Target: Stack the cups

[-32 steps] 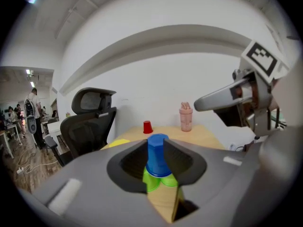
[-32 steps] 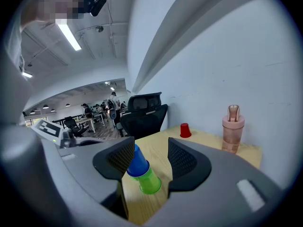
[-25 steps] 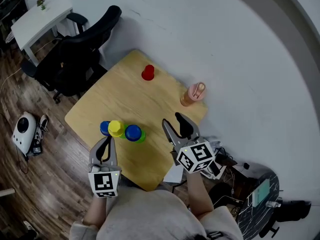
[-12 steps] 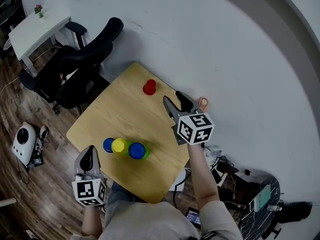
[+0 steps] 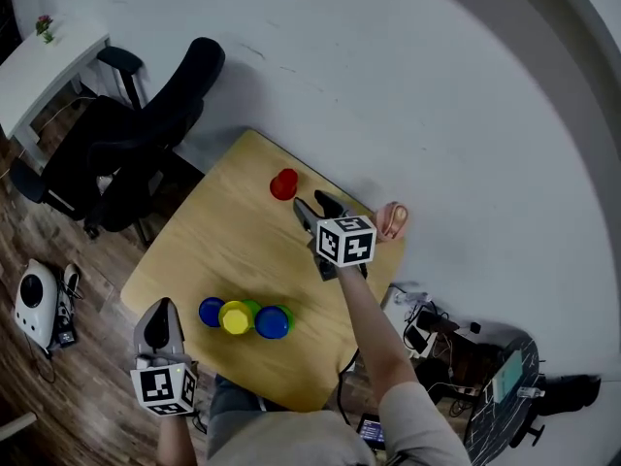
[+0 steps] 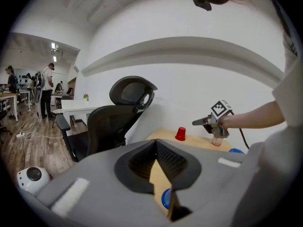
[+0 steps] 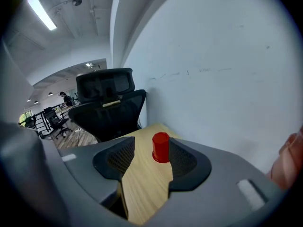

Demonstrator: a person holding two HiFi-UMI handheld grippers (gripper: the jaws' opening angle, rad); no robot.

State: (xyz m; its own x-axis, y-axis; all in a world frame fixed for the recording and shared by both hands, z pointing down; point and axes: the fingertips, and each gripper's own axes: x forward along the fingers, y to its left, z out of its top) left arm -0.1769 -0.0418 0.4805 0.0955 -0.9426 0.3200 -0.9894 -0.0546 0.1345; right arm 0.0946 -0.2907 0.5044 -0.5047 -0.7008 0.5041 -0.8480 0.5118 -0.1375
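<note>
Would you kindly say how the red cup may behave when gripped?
The red cup looks small and plastic, so it is probably light. It seems to stand rim-down on the table, so a push would likely slide it, not tip it. Its smooth tapered wall might slip in a pinch.

Brightness: head view dim and muted; both gripper views brighter and evenly lit.
Source: a ceiling strip light (image 7: 41,12) in the right gripper view; small ceiling lamps (image 6: 53,46) far off in the left gripper view.
Glare: the strip light blooms white.
Shadows: soft and faint on the tabletop (image 5: 233,250).
Distortion: fisheye bending, with black corners in the gripper views.
Focus: left tool (image 6: 156,143) and right tool (image 7: 151,140) look soft close to the lens.
</note>
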